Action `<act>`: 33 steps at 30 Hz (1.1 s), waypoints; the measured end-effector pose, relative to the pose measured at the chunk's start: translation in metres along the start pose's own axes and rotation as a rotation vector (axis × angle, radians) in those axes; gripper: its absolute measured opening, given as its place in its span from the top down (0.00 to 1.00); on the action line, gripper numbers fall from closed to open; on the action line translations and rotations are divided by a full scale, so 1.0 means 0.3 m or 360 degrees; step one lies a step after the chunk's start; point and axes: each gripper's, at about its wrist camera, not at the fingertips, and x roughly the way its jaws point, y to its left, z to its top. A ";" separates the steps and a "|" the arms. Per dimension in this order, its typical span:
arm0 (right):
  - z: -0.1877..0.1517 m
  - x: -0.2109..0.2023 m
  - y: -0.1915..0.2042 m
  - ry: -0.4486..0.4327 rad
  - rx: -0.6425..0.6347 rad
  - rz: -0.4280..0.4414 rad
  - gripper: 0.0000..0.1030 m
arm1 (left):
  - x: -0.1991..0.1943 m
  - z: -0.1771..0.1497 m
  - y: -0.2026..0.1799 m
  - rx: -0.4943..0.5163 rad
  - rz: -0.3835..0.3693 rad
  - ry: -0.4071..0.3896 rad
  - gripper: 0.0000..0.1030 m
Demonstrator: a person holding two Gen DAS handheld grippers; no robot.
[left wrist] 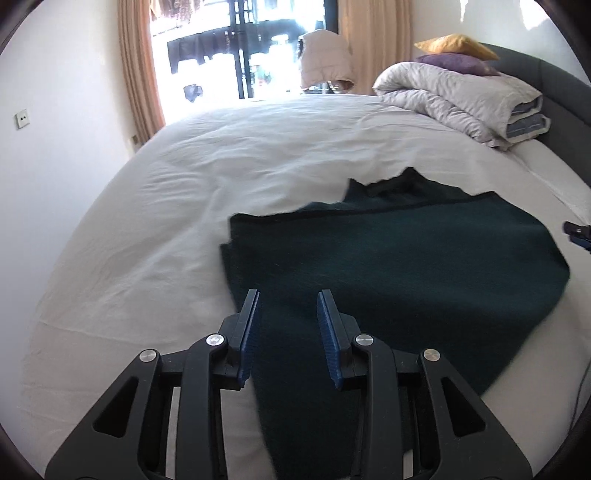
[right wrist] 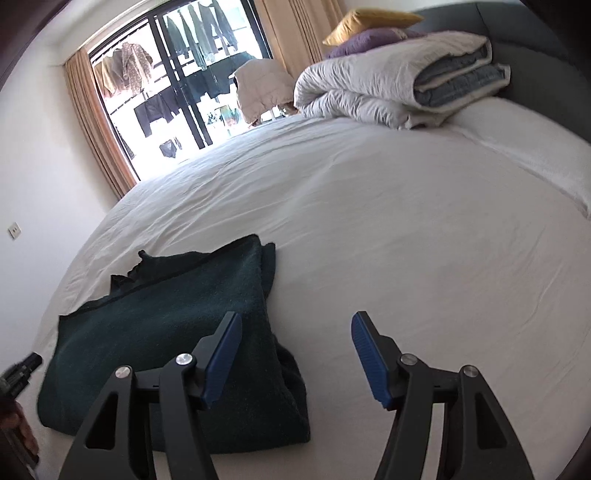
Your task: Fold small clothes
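Dark green cloth (left wrist: 406, 273), partly folded, lies on the white bed (left wrist: 147, 221). Left gripper (left wrist: 288, 332) hovers released over its near edge, and the right gripper (right wrist: 295, 354) is released beside it. A loose layer may slide and spoil the fold. Near corners are cut off, and the far collar is unclear.

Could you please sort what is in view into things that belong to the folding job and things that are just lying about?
Belongs to the job:
- dark green knitted garment, partly folded on the white bed sheet
- left hand-held gripper, open
- right hand-held gripper, open

Just lying about:
- folded grey quilt
- purple cushion
- yellow cushion
- beige padded jacket
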 end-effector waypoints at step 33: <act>-0.019 0.145 -0.059 0.0409 -0.0142 -0.0055 0.66 | 0.085 -0.156 0.012 0.0183 -0.0096 0.0150 0.66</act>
